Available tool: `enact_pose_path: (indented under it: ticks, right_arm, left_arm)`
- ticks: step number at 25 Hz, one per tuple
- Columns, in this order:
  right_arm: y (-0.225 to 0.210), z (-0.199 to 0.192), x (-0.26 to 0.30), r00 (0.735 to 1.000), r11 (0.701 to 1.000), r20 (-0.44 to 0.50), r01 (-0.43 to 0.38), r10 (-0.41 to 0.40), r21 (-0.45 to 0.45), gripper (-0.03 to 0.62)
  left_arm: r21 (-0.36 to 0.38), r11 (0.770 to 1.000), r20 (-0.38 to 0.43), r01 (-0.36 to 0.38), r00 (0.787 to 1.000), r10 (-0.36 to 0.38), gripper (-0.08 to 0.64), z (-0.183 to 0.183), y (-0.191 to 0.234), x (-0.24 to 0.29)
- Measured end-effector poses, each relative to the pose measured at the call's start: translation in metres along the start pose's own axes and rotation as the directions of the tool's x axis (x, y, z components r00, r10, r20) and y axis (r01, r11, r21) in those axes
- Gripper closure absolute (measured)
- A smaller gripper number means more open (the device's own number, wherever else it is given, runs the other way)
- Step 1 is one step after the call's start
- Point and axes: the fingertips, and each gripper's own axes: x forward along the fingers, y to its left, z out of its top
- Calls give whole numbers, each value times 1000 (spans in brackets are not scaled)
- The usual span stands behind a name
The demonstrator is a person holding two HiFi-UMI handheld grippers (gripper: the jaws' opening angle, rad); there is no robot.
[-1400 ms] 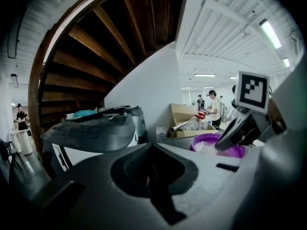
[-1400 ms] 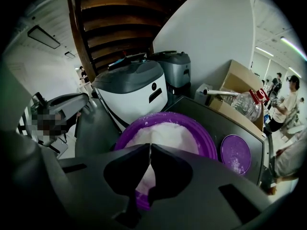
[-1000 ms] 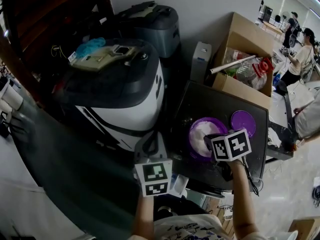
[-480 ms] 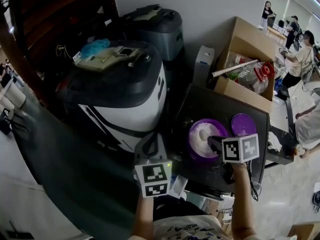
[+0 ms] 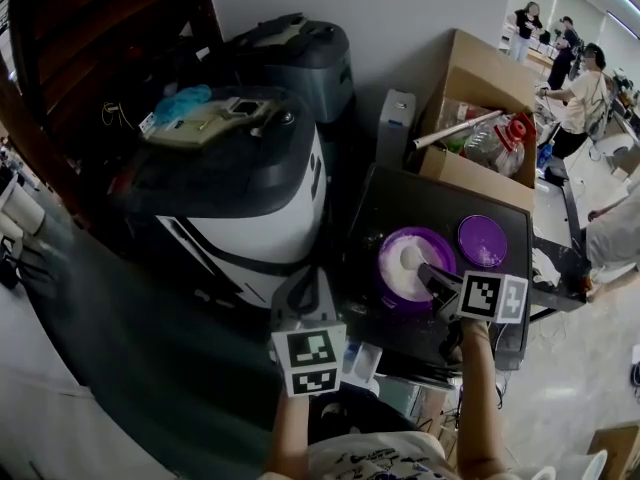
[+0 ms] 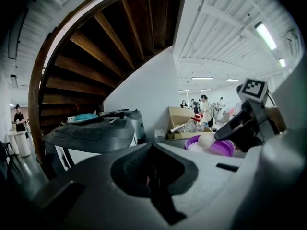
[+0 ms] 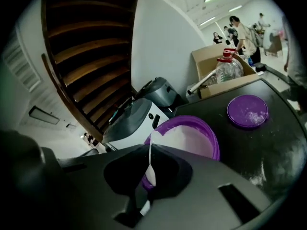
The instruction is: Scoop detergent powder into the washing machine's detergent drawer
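A purple bowl [image 5: 388,290] holding white detergent powder [image 5: 405,261] stands on a black table [image 5: 425,206]. Its purple lid [image 5: 482,240] lies just to the right. My right gripper [image 5: 432,280] reaches over the bowl's near right rim. In the right gripper view that gripper [image 7: 149,150] is shut on a thin white scoop [image 7: 150,169], with the powder [image 7: 187,137] just beyond. The washing machine [image 5: 235,193], white with a dark grey top, stands left of the table. My left gripper [image 5: 300,293] hovers between machine and table, shut with nothing in it [image 6: 151,169]. No detergent drawer is visible.
A cardboard box [image 5: 478,163] with bottles sits at the table's far side. A grey appliance [image 5: 298,53] stands behind the washing machine, whose top carries a blue cloth [image 5: 180,98]. Wooden stairs [image 5: 100,28] rise at the left. People [image 5: 583,93] stand far right.
My right gripper has drawn back to the right, from over the bowl's middle to its near right rim. The left gripper has stayed where it was.
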Motion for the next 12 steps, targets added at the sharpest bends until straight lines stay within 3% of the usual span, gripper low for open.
enact_pose_path:
  ticks: [5, 9, 12]
  right_arm:
    - [13, -2, -9, 989, 975, 125, -101, 77, 199, 572]
    - [12, -4, -20, 972, 947, 221, -144, 81, 287, 572]
    - [20, -6, -26, 947, 913, 291, -234, 137, 333, 572]
  left_arm:
    - [1, 1000, 4, 23, 1000, -23, 557, -2, 3, -9]
    - [4, 999, 3, 40, 999, -40, 557, -6, 1, -16]
    - [7, 999, 9, 52, 999, -52, 557, -6, 0, -21]
